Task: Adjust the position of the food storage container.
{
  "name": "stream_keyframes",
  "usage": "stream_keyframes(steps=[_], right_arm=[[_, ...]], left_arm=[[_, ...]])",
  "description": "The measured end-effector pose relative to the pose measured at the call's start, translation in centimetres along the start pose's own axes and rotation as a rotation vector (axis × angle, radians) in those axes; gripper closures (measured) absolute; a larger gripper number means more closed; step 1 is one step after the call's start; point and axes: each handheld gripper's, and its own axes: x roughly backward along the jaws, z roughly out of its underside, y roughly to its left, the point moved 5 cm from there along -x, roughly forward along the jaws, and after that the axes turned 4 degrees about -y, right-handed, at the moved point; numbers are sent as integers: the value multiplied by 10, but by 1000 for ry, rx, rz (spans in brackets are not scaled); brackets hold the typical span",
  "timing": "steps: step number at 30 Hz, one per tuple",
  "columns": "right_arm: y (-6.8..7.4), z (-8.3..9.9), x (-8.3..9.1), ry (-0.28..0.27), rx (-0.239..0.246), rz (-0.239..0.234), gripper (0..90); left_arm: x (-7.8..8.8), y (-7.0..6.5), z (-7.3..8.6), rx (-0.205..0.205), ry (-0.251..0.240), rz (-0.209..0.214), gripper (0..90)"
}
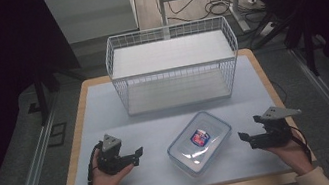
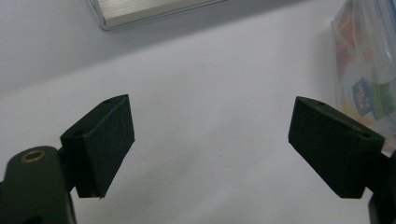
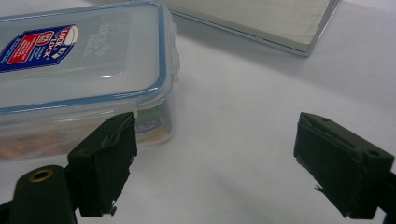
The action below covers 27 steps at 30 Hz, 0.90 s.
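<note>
Left tool [image 1: 138, 156] and right tool [image 1: 243, 140] rest low, jaws wide apart, facing each other.

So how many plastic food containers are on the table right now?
1. The plastic container lies on the white mat near the front, between the two hand-held grippers and in front of the wire basket. The basket looks empty.

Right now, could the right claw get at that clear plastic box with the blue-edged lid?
Probably yes. The right claw is open, pointing at the plastic box, with only bare white mat between them. The wire basket stands farther back, out of the way.
</note>
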Motion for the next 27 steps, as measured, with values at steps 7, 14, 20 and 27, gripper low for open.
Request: stream_keyframes(steps=[7, 14, 20, 27], right_arm=[[0, 2, -1, 8, 11, -1, 141], [1, 2, -4, 13, 21, -4, 142], [2, 2, -3, 15, 24, -7, 143], [-1, 2, -4, 17, 14, 0, 150]], left_arm=[[2, -1, -2, 19, -7, 16, 148], [13, -10, -9, 35, -25, 77, 192], [15, -18, -13, 27, -33, 80, 182], [22, -45, -28, -22, -61, 144, 180]])
